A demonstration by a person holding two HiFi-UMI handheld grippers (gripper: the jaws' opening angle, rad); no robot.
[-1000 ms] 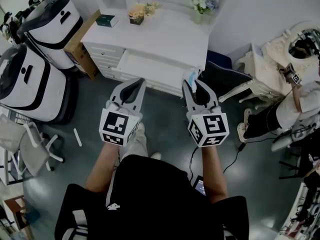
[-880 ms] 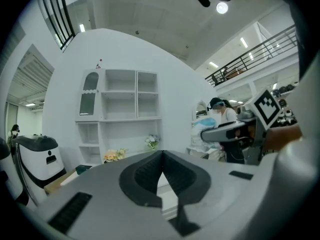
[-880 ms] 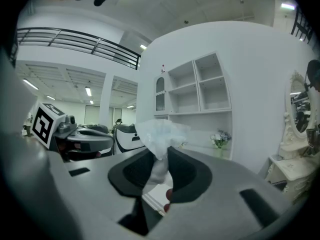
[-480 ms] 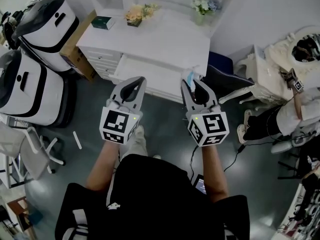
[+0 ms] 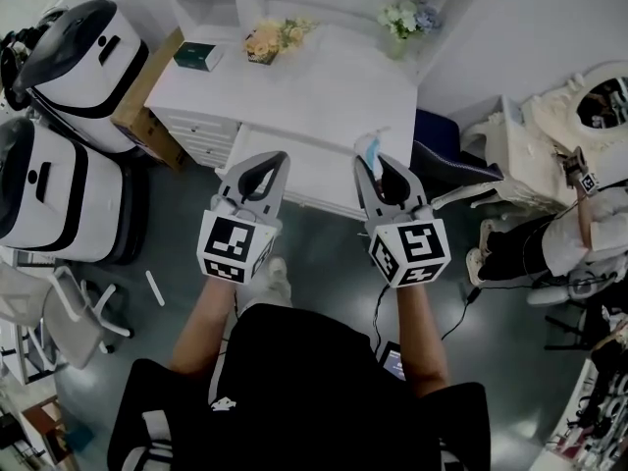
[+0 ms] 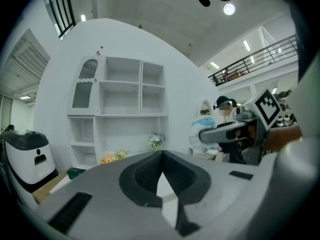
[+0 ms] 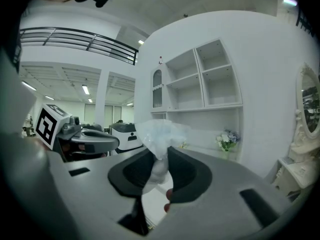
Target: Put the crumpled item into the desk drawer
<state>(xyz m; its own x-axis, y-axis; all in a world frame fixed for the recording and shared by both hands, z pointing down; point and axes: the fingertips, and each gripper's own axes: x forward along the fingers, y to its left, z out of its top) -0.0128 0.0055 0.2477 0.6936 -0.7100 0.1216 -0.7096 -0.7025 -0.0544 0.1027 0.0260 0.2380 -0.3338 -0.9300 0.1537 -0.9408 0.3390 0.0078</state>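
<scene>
The only markings I can pick out are the black-and-white square code patterns on the marker cube (image 5: 235, 248) of my left gripper (image 5: 281, 156) and on the matching cube (image 5: 410, 251) of my right gripper (image 5: 367, 165). They are patterns, not lettering. A small dark green box (image 5: 196, 56) lies at the back left of the white desk surface (image 5: 324, 81), and any print on it is too small for me to read.

The crumpled pale blue-and-white item (image 5: 371, 145) is thin and slightly see-through. It is bunched into a loose puff above the fingertips and narrows to a twisted neck where it is gripped. In the right gripper view the dark fingers (image 7: 186, 173) are clamped on that neck, and the item (image 7: 160, 134) billows above them. In the head view it shows at the front edge of the surface, over the right end of the pulled-out white drawer (image 5: 304, 170). I cannot tell how high it is above the drawer.

The left gripper's fingers (image 6: 142, 173) are closed tip to tip with nothing between them, and it is held level with the right gripper over the drawer's left part.

At the back of the surface stand a yellow-orange flower arrangement (image 5: 265, 37) and a white-and-blue bouquet (image 5: 402, 16). Two rounded white-and-black machines (image 5: 59, 175) sit on the floor to the left.
</scene>
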